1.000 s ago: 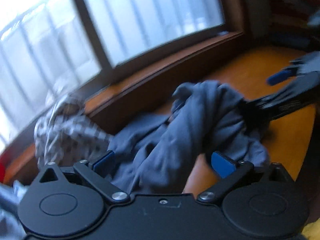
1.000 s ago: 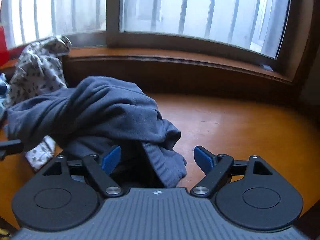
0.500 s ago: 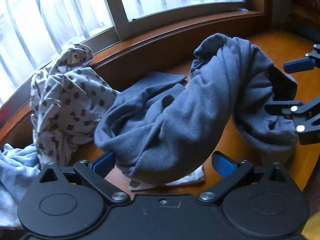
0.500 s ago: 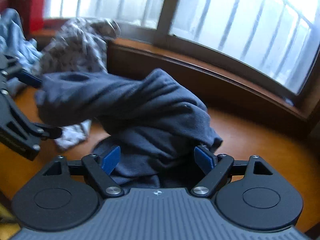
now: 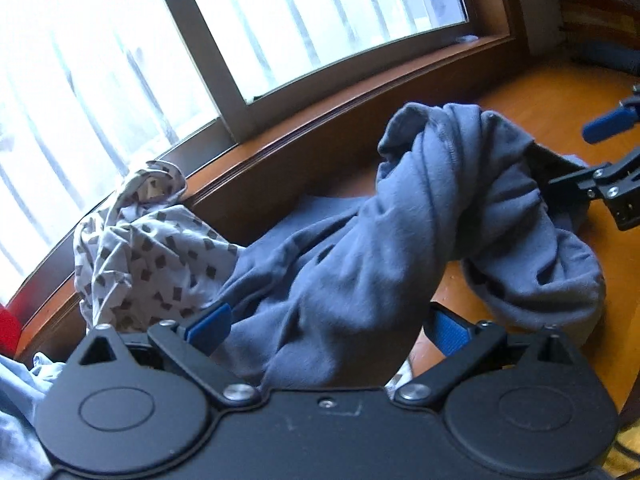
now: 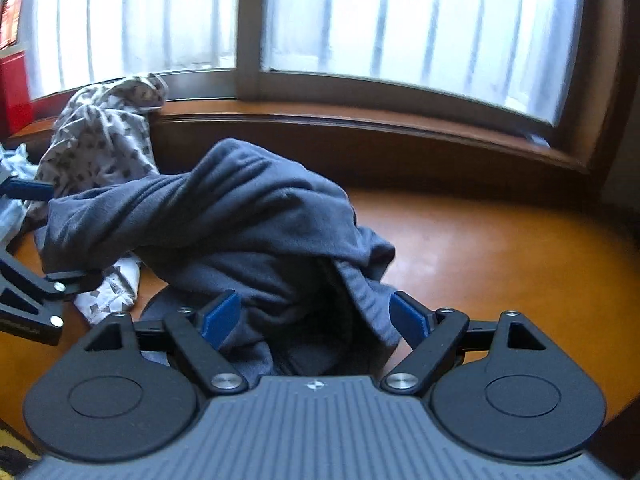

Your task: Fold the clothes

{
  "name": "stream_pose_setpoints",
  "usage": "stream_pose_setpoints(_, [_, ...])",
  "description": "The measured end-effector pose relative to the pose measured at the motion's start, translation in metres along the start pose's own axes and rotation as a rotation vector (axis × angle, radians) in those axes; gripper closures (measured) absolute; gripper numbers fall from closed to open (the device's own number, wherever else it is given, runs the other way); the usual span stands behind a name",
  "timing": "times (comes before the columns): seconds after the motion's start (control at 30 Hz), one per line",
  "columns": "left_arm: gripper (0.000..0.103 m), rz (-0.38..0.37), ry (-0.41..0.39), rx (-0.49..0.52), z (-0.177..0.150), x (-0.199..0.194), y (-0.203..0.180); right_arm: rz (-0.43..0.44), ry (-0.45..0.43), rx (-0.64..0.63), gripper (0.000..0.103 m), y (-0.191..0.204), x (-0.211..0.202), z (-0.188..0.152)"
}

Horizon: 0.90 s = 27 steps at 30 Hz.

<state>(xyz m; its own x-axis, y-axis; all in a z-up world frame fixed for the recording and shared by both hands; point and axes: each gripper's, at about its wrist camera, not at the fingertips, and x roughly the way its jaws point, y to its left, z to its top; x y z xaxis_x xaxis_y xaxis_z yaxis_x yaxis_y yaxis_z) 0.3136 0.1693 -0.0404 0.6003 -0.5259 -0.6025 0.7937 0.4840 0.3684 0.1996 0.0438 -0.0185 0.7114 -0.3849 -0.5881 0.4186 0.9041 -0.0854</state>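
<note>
Daylight pours in through the window [image 6: 400,28], whose panes are blown out to near white in both views, leaving the room in front of it dim and bluish. The orange table [image 6: 500,248] carries a soft sheen near its far edge. Fisheye distortion bends the window frame, and the edges look slightly smeared.

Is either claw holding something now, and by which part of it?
Both claws look wide open with the bunched blue garment draped between their fingers. Whether either truly holds it, and by which part, cannot be told.
</note>
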Motion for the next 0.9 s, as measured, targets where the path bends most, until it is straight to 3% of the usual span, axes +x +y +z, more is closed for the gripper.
stream_pose_setpoints(0.07, [0.001, 0.021, 0.020, -0.026, 0.003, 0.011, -0.013, 0.005, 0.020, -0.052, 0.018, 0.002, 0.015, 0.002])
stream_pose_setpoints(0.1, [0.006, 0.029, 0.028, -0.040, 0.004, 0.017, -0.020, 0.025, 0.021, -0.076, 0.018, 0.000, 0.022, 0.002])
stream_pose_setpoints(0.13, [0.014, 0.034, 0.036, -0.055, 0.007, 0.022, -0.028, 0.044, 0.021, -0.100, 0.018, -0.001, 0.029, 0.003])
stream_pose_setpoints(0.2, [0.042, 0.049, 0.077, -0.098, 0.012, 0.032, -0.038, 0.127, 0.036, -0.091, 0.015, -0.010, 0.047, 0.003])
stream_pose_setpoints(0.27, [0.055, 0.048, 0.105, -0.159, 0.020, 0.033, -0.039, 0.233, 0.043, -0.030, 0.018, -0.024, 0.063, 0.001])
stream_pose_setpoints(0.33, [0.055, 0.042, 0.111, -0.203, 0.029, 0.028, -0.042, 0.372, 0.059, 0.071, 0.050, -0.041, 0.073, 0.001])
stream_pose_setpoints(0.4, [0.055, 0.037, 0.079, -0.205, 0.043, 0.015, -0.051, 0.464, 0.049, 0.162, 0.071, -0.059, 0.074, 0.001])
stream_pose_setpoints(0.47, [0.055, 0.030, 0.018, -0.198, 0.066, -0.007, -0.064, 0.516, 0.018, 0.217, 0.077, -0.078, 0.069, -0.001])
stream_pose_setpoints(0.6, [0.053, -0.069, -0.149, -0.237, 0.121, -0.051, -0.094, 0.585, -0.098, 0.291, 0.083, -0.136, 0.040, 0.007])
stream_pose_setpoints(0.73, [0.042, -0.149, -0.245, -0.253, 0.170, -0.057, -0.129, 0.504, -0.235, 0.326, 0.087, -0.203, 0.000, 0.020])
stream_pose_setpoints(0.8, [0.015, -0.145, -0.224, -0.249, 0.179, -0.048, -0.144, 0.424, -0.272, 0.307, 0.086, -0.234, -0.013, 0.024])
stream_pose_setpoints(0.83, [0.010, -0.138, -0.199, -0.240, 0.177, -0.043, -0.151, 0.359, -0.250, 0.267, 0.086, -0.244, -0.013, 0.025])
stream_pose_setpoints(0.87, [0.009, -0.130, -0.175, -0.231, 0.175, -0.039, -0.157, 0.293, -0.228, 0.228, 0.079, -0.254, -0.012, 0.025])
stream_pose_setpoints(0.9, [0.009, -0.123, -0.151, -0.222, 0.173, -0.035, -0.163, 0.223, -0.201, 0.188, 0.063, -0.261, -0.006, 0.022])
